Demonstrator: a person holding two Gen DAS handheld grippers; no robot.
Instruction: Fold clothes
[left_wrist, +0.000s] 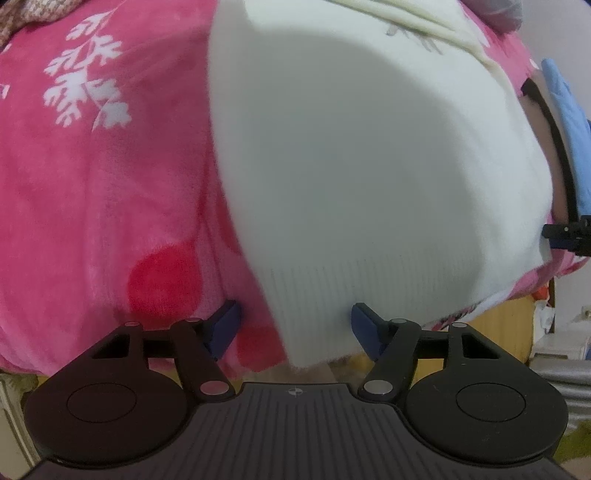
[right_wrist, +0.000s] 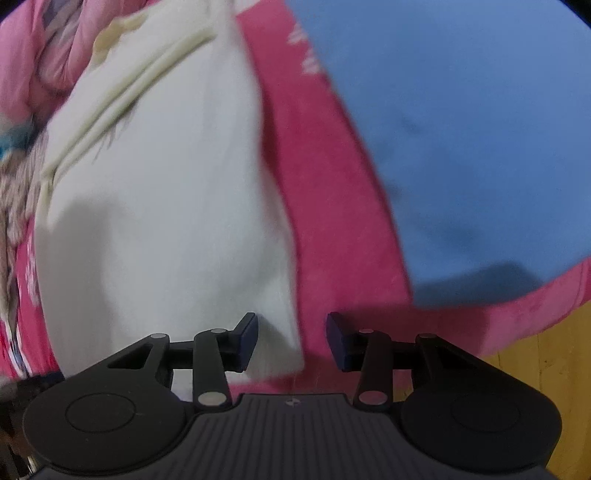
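**White sweater flat on the pink blanket, both jaws apart at its hem**

I look steeply down on a white sweater (left_wrist: 369, 166) spread over a pink blanket (left_wrist: 92, 192) printed with white leaf sprigs and red dots. The sweater lies flat, its ribbed hem nearest me, and a shadow falls across its middle.

My left gripper (left_wrist: 295, 326) stands with its jaws apart at the hem's left corner. The corner of the ribbing sits between the two blue pads; the right pad overlaps the fabric edge, the left pad is over the blanket just beside it. I see no pinch: nothing is clamped. At the far right edge of this view my right gripper (left_wrist: 569, 232) shows as a small dark shape by the sweater's other side, with a blue cloth (left_wrist: 569, 122) past it.

My right gripper (right_wrist: 291, 339) also has its jaws apart, narrower than the left. The sweater's (right_wrist: 166, 203) lower right corner reaches into the gap: the left pad lies over the white knit, the right pad over the blanket (right_wrist: 332, 184). The fabric is not gripped. The blue cloth (right_wrist: 461, 129) lies to the right on the blanket, apart from the sweater. A yellow wooden surface (right_wrist: 535, 354) shows below the blanket's edge. The picture here is blurred.
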